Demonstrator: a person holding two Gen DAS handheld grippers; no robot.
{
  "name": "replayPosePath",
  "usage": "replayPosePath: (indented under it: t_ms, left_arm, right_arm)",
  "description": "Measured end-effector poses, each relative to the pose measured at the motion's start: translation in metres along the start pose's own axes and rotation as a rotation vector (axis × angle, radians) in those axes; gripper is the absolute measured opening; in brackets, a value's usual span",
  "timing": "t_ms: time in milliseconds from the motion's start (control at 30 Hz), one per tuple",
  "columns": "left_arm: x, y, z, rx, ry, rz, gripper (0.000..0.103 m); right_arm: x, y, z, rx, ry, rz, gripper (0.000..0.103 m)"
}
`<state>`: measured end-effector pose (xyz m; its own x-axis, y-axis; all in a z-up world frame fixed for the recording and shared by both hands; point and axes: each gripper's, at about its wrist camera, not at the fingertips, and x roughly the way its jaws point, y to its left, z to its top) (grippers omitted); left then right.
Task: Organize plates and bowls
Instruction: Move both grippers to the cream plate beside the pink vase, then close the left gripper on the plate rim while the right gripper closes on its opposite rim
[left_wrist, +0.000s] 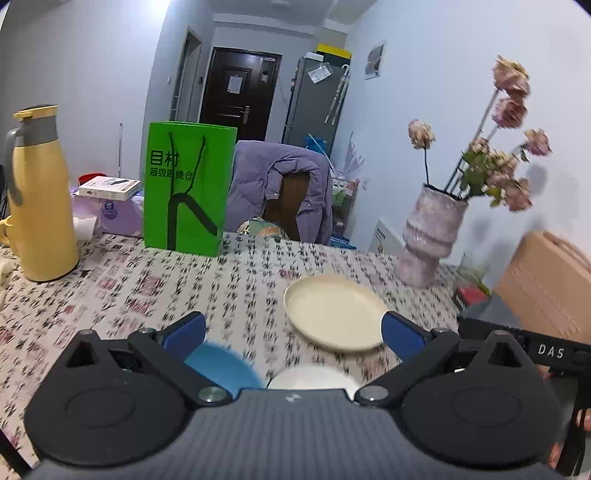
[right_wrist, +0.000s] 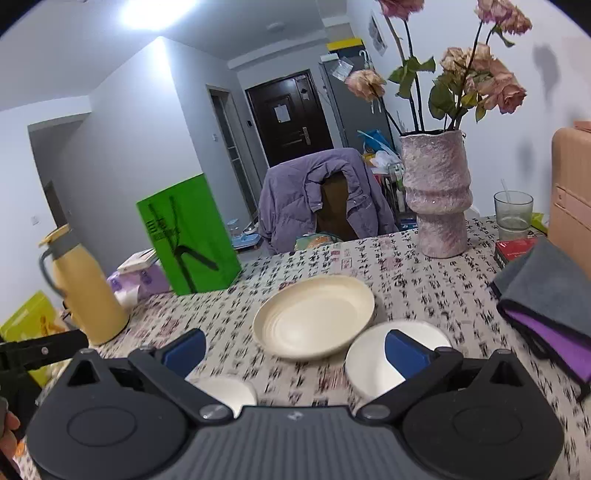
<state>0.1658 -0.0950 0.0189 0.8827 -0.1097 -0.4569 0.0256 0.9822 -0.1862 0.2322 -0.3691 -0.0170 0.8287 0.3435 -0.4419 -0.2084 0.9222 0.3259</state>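
In left view only, blue bowl (left_wrist: 221, 369)

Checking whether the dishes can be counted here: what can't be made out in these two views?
- Blue bowl, left wrist view: its near half is hidden behind the left gripper.
- White bowl, same view: only the far rim clears the gripper body.
- Small white bowl, right wrist view: largely behind the right gripper.
- Tablecloth print: motion-blurred in both views.
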Motion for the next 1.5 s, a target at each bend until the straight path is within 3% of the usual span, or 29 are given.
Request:
replayPosePath:
  t_ms: [433,633,867,1200,1433,1500]
  left_arm:
    - [0.117,-0.016,0.064,-0.068,0.029,0.101,0.103]
    - [0.185,-0.011,0.079,-0.112,0.106,0.193,0.103]
    - [0.239,-0.008,0.070,-0.096,0.216,0.218,0.103]
    - [0.282,-0.019,0.051,-0.044,0.341,0.257,0.103]
    - [0.307,-0.016,0.031,-0.021,0.448,0.298,0.101]
    - [0.314,-0.015,0.026,-0.020,0.477,0.297,0.094]
  right_arm:
    - [0.111,-0.036,0.063,0.047,0.039,-0.043,0.103]
    - [0.169,-0.048,0.081,0.079,0.077,-0.098,0.103]
    - [0.213,-0.068,0.065,0.155,0.144,-0.085,0.103]
    - [0.231,-0.080,0.052,0.166,0.211,-0.118,0.103]
    - [0.247,-0.075,0.042,0.125,0.284,-0.176,0.090]
    - [0.254,-0.074,0.038,0.113,0.310,-0.185,0.086]
